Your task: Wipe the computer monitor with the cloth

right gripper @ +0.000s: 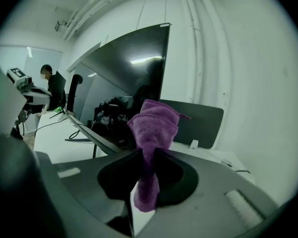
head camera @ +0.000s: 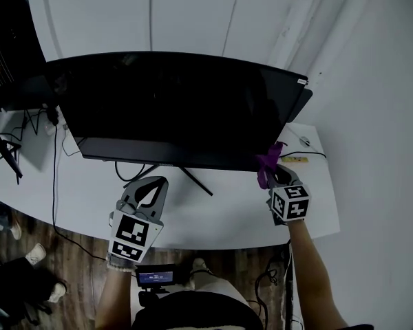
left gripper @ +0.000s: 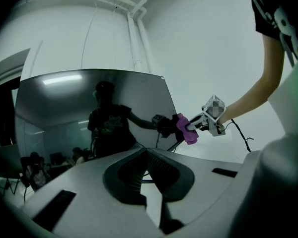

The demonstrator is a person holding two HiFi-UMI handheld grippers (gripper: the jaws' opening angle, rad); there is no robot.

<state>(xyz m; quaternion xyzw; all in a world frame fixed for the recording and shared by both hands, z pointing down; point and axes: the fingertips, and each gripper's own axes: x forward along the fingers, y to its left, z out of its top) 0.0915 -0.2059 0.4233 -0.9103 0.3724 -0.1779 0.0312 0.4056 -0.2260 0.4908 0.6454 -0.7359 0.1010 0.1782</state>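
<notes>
Above the white desk (head camera: 227, 218), right gripper (head camera: 274, 176) jaws clamp the cloth (right gripper: 154, 123) at the monitor (head camera: 179, 108); left gripper (left gripper: 146, 152) jaws touch, empty.

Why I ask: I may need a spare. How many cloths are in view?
1. The purple cloth is clamped in the right gripper by the lower right corner of the monitor. Others may be hidden behind it.

One computer monitor (head camera: 172, 108) here, one purple cloth (head camera: 268, 162), two grippers in play, left hand-held gripper (head camera: 147, 188) and right hand-held gripper (head camera: 278, 177), one white worktop (head camera: 227, 218), one small yellow item (head camera: 294, 159) on it
</notes>
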